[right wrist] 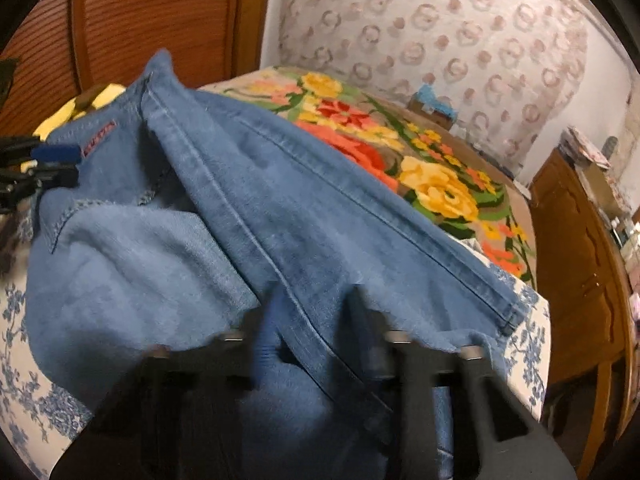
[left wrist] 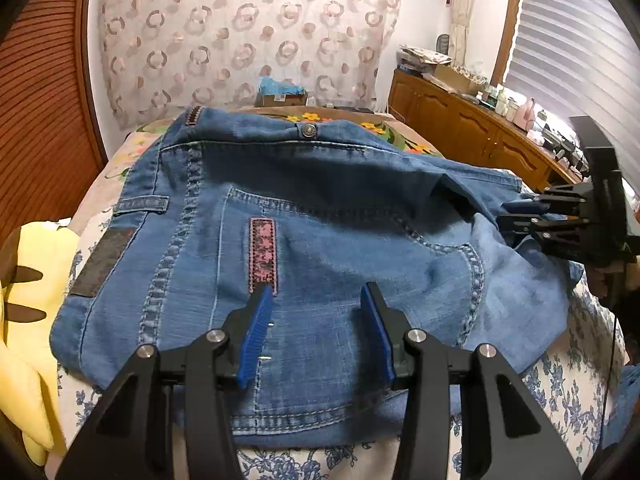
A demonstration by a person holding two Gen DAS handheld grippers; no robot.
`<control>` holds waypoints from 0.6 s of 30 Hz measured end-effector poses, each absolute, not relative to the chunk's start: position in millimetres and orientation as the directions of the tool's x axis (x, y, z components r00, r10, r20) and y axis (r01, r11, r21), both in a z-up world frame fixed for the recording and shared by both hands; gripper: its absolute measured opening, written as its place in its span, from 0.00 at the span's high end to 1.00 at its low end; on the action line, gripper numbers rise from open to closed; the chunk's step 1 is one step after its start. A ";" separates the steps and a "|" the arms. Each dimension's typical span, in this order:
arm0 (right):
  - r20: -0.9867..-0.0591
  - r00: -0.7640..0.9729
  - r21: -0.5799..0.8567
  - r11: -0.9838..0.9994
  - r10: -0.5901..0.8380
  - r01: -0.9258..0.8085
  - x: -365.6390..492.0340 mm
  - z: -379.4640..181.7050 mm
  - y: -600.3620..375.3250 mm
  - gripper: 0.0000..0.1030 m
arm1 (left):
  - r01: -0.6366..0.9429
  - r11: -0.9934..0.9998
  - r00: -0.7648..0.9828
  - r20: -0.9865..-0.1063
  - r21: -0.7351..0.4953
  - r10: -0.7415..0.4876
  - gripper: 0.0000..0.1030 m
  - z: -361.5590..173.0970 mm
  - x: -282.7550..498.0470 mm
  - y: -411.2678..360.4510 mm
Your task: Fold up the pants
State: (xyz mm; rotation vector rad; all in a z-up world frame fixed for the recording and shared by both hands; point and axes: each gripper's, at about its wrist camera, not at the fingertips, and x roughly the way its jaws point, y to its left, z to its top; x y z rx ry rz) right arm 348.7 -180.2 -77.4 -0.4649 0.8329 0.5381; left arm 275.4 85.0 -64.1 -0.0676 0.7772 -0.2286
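Blue jeans [left wrist: 320, 240] lie on the bed, seat up, with a back pocket and a pink embroidered strip [left wrist: 263, 254] facing me. My left gripper [left wrist: 316, 300] hovers open just over the pocket, holding nothing. My right gripper [left wrist: 516, 216] shows at the right in the left wrist view, its fingers at the jeans' right edge. In the blurred right wrist view the right gripper [right wrist: 316, 304] is spread around the jeans' leg fabric [right wrist: 280, 208]; denim lies between its jaws. My left gripper [right wrist: 56, 164] shows at the far left there.
The bed has a blue-flowered sheet [left wrist: 568, 392] and a bright floral blanket [right wrist: 400, 148] beyond the jeans. A yellow plush toy [left wrist: 28, 320] lies at the left. A wooden cabinet [left wrist: 472, 128] with clutter stands at the right. A louvred wooden door [right wrist: 140, 20] is behind.
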 end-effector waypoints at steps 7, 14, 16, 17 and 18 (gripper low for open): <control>-0.757 0.593 -0.201 0.767 0.273 -0.609 361.0 -65.0 -180.4 0.99 | 0.162 0.975 0.703 -0.676 -0.151 -0.221 0.56 -63.0 274.3 93.4; -0.682 0.693 -0.257 0.810 0.234 -0.527 403.3 -32.1 -179.8 0.99 | 0.153 0.978 0.731 -0.650 -0.143 -0.210 0.56 -61.3 267.4 98.0; -0.677 0.708 -0.273 0.824 0.202 -0.496 416.3 -31.2 -179.1 0.99 | 0.165 0.976 0.740 -0.636 -0.146 -0.220 0.56 -59.2 264.9 98.5; -0.678 0.710 -0.278 0.828 0.191 -0.488 420.3 -32.0 -179.4 0.99 | 0.167 0.975 0.742 -0.632 -0.146 -0.222 0.56 -58.7 264.2 98.3; -0.678 0.714 -0.288 0.832 0.173 -0.475 422.9 -33.8 -179.1 0.99 | 0.164 0.976 0.744 -0.632 -0.142 -0.217 0.56 -58.5 263.8 98.4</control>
